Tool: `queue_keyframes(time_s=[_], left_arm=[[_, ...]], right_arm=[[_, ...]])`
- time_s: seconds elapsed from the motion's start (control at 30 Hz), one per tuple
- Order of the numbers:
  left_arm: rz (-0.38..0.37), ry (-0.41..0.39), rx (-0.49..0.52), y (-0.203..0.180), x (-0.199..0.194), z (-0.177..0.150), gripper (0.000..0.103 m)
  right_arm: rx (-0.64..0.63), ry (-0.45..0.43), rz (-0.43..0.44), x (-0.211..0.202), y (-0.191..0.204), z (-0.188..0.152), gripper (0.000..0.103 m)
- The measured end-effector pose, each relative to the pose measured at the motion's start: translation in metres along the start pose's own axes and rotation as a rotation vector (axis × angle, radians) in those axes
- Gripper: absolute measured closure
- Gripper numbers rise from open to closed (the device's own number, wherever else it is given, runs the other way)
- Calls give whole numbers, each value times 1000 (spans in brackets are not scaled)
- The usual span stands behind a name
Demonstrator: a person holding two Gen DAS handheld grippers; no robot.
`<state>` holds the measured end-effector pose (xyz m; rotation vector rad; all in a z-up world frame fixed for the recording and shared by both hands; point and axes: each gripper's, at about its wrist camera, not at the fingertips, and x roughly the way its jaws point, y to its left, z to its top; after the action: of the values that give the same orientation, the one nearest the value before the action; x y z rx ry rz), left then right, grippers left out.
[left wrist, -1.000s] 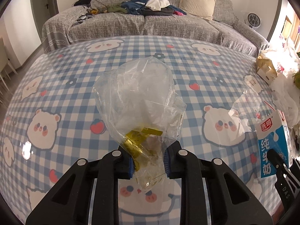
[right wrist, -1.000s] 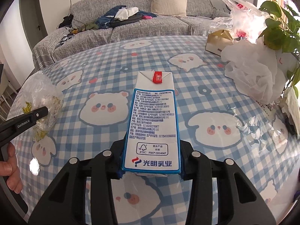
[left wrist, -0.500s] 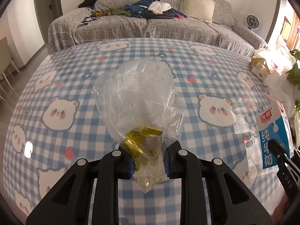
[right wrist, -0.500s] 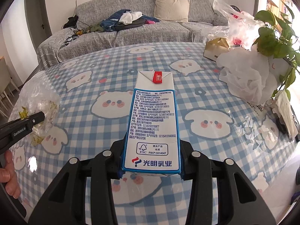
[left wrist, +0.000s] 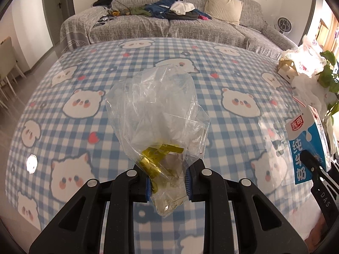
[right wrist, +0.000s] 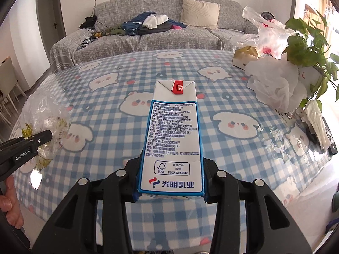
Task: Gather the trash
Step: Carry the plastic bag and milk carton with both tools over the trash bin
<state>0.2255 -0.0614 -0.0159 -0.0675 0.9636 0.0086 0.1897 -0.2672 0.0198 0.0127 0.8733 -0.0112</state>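
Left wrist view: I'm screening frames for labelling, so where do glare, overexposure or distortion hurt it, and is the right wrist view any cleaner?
Left wrist view: a bright glare spot on the tablecloth, blown-out white bags at right, fisheye bowing. Right wrist view: a similar glare spot, window side overexposed, yet the milk carton print stays sharp.

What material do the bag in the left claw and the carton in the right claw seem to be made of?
Bag: thin clear plastic film, probably; the checked cloth shows through it, and it is creased and shiny.
Carton: coated paperboard, seemingly; folded top flap, sharp edges, smooth printed faces.
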Motion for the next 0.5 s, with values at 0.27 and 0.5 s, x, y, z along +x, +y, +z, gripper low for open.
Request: queue_keyframes(time_s=[0.27, 0.5], left_arm=[[-13, 3, 0, -1, -24, -32, 81], [-42, -5, -7, -1, -54, -72, 81]], right_arm=[[-10, -11, 16, -24, 4, -22, 64], [-22, -27, 35, -49, 6, -45, 64]])
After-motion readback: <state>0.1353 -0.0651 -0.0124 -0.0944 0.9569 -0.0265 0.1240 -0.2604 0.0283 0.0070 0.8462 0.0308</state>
